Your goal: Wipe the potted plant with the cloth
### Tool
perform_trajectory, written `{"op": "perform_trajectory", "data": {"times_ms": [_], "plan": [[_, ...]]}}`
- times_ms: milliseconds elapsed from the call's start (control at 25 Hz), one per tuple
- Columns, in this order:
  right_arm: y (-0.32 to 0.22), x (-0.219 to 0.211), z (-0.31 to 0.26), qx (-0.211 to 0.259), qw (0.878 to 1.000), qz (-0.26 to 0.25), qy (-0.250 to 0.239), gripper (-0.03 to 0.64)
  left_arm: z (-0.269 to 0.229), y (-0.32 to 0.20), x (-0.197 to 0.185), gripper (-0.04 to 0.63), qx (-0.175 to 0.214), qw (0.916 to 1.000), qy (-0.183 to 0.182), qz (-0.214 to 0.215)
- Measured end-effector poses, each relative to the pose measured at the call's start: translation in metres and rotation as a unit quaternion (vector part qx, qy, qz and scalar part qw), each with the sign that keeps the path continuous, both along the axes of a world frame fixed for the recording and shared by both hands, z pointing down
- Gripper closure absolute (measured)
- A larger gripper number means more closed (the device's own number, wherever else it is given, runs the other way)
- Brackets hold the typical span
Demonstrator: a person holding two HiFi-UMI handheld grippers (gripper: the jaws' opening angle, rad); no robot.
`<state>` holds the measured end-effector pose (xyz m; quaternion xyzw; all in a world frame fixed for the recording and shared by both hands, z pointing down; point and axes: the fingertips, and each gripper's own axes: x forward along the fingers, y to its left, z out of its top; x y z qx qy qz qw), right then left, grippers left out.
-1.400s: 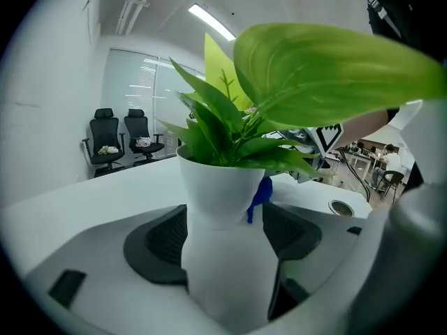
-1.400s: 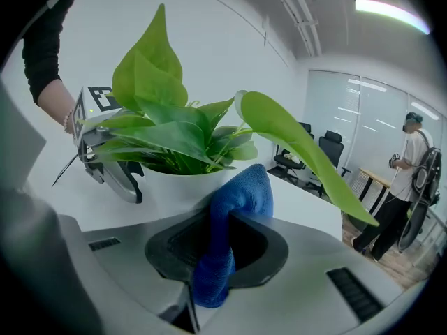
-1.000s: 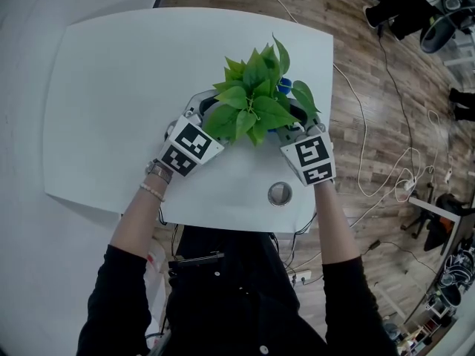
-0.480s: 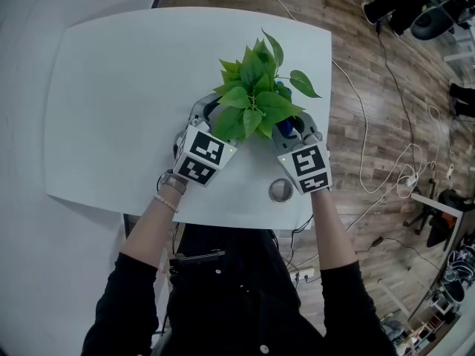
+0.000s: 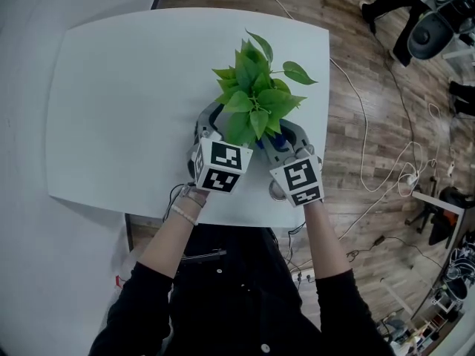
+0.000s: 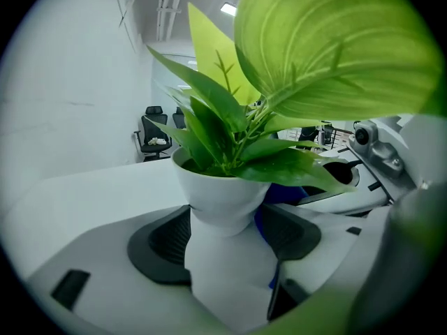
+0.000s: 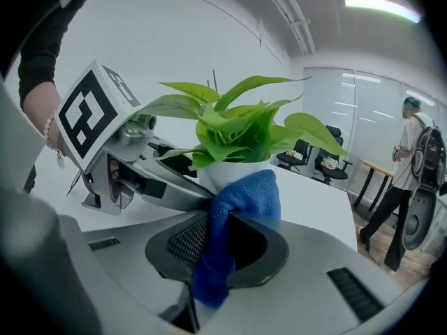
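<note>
- L hand-held gripper (image 5: 219,124) clenched on the potted plant (image 5: 256,95). In the left gripper view the white pot (image 6: 222,208) sits btw the two dark pads (image 6: 164,239), its narrow lower part pinched from both sides.
- R hand-held gripper (image 5: 286,138) grasping the blue cloth (image 7: 236,218). The jaws are closed on it, w/ a bunched end sticking up past the tips and the rest hanging down btw them.
- Cloth's top end is right at the pot's side, under the leaves (image 7: 237,128). Prob. touching, but the contact itself isn't clear.
- Head view: plant is over the near-right part of the white counter (image 5: 126,102). Both grippers reach in from the person's side, L at the plant's left, R at its right, marker cubes up.
- Wooden floor (image 5: 371,110) w/ cables (image 5: 386,169) lies right of the counter.
- A person w/ a backpack (image 7: 412,166) stands far right in the right gripper view, w/ office chairs (image 7: 314,162) behind the counter.
</note>
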<state>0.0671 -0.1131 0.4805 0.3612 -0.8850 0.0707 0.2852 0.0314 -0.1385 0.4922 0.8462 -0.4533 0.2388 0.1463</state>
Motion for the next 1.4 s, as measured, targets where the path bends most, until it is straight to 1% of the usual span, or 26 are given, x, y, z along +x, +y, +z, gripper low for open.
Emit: {"op": "perform_trajectory", "data": {"times_ms": [120,200,320,520,680,880,1040,1200,1400], "plan": [[0.004,-0.001,0.001,-0.004,1.000,0.002,-0.005,0.522,0.003,0.003,0.003,0.268,-0.001,0.9999,-0.012,0.011],[0.004,0.001,0.002,-0.006,1.000,0.005,-0.008,0.522,0.004,0.004,0.005,0.267,-0.003,0.9996,-0.007,0.026],[0.002,0.001,0.002,-0.006,1.000,0.010,-0.009,0.522,0.005,0.004,0.002,0.267,-0.010,0.9986,0.009,0.050],[0.001,0.002,0.000,-0.008,1.000,0.015,-0.012,0.522,0.001,0.010,-0.010,0.256,-0.012,0.9949,0.006,0.100],[-0.003,0.006,0.002,-0.005,1.000,0.014,-0.006,0.522,-0.004,0.012,-0.016,0.253,-0.013,0.9906,0.017,0.135],[-0.020,0.014,0.001,-0.002,1.000,0.017,0.001,0.522,-0.009,0.004,-0.020,0.252,-0.010,0.9891,0.031,0.144],[-0.034,0.017,0.001,0.002,1.000,0.016,0.011,0.522,-0.011,-0.004,-0.018,0.252,-0.006,0.9873,0.031,0.156],[-0.049,0.021,0.000,0.007,1.000,0.014,0.019,0.522,-0.014,-0.019,-0.015,0.252,0.004,0.9868,0.036,0.158],[-0.064,0.023,0.001,0.013,0.999,0.009,0.029,0.522,-0.013,-0.026,-0.008,0.252,0.007,0.9835,0.038,0.177]]}}
